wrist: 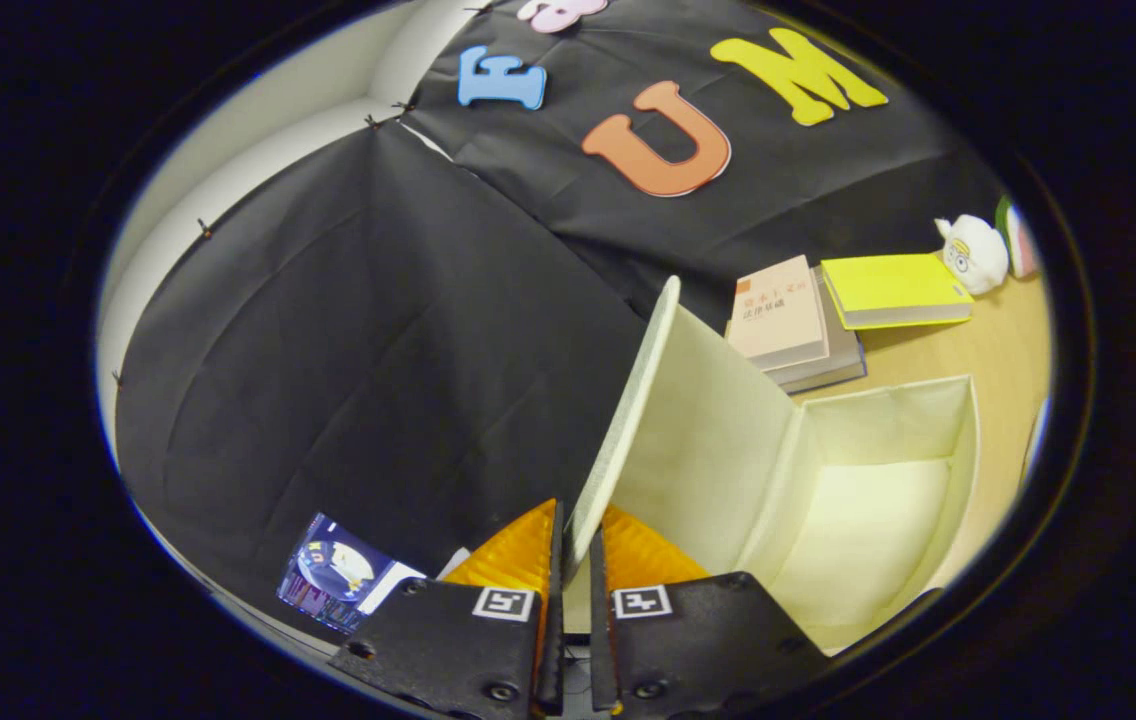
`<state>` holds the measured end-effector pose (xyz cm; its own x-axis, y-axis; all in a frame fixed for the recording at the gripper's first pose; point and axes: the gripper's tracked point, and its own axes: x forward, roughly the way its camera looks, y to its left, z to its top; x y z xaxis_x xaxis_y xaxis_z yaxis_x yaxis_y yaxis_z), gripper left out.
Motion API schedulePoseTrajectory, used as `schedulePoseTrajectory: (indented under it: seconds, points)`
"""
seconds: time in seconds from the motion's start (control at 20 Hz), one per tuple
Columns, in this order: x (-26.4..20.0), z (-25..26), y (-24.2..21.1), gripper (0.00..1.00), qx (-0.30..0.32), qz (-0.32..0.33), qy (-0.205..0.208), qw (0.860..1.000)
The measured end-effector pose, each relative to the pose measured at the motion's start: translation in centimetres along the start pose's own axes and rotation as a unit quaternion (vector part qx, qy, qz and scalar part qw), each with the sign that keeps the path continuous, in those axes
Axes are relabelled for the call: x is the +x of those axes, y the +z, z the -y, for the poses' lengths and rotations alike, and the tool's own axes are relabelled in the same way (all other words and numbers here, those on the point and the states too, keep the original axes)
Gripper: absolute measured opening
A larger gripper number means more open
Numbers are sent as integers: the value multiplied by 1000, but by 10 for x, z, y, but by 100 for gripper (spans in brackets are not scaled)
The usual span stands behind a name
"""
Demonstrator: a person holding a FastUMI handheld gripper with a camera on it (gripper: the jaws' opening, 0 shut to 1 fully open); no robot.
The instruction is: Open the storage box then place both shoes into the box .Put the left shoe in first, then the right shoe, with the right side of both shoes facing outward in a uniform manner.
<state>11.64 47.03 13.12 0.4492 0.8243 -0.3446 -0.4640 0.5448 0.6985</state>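
In the gripper view, the gripper [576, 540] has its two fingers pressed together on the edge of the storage box's lid [698, 430], pinching the thin panel between them. The lid stands raised, tilted back and away from the storage box [888, 480], whose pale interior lies open beyond and beside the fingers. No shoe lies inside it.

The box rests on the bench [998, 340]. Behind it lies a stack of books [793, 320], with a yellow book [893, 288] just beside the stack and a small white plush toy [973, 255] next to that. Near the fingers, on the side away from the box, a small screen [333, 570] glows against the dark cloth.

The step in hand looks like the opening of the box, close to done. To finish it well, the lid should probably be swung along its hinge arc rather than pulled straight, so the light box does not slide or tip on the bench. The grip sits near the lid's free edge, which gives good leverage, but the thin panel could slip out if the wrist twists. The lid is best let go once it leans past upright and looks set to hold by itself; otherwise it may fall shut again.
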Motion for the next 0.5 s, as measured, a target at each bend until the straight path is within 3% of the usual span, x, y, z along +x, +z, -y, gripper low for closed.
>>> schedulePoseTrajectory:
  seconds: [0.15, 0.25, 0.4, 0.5]
  points:
    - [14, -2, 5, 26, -47, 15, -22, 999]
    - [18, -10, 6, 40, -70, 25, -25, 997]
    - [24, -22, 3, 75, -97, 30, -25, 995]
    - [25, -28, 0, 86, -119, 31, -25, 992]
